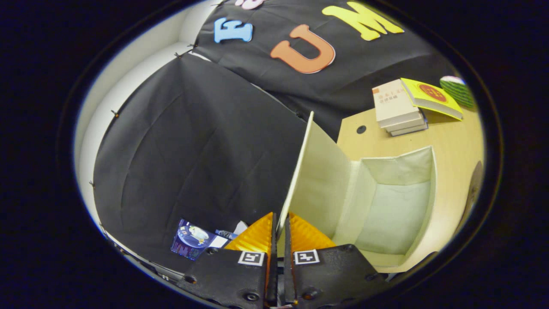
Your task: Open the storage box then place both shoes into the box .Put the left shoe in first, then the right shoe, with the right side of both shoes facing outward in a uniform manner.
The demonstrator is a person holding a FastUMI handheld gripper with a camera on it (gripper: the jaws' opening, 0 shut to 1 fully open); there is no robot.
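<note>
The gripper (281,229) has its two fingers nearly closed, pinching the thin edge of the storage box lid (315,171), which stands raised and swung to the left. The storage box (411,169) sits open on the wooden table (454,141), just ahead and to the right of the fingers, and its inside looks empty. So opening seems about done; both shoes remain to go in, left one first. Books (396,107) lie far right.

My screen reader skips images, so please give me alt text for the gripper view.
The claw is shut on the raised lid of an open, empty storage box on a wooden table. Beyond the box lies a stack of books.
</note>
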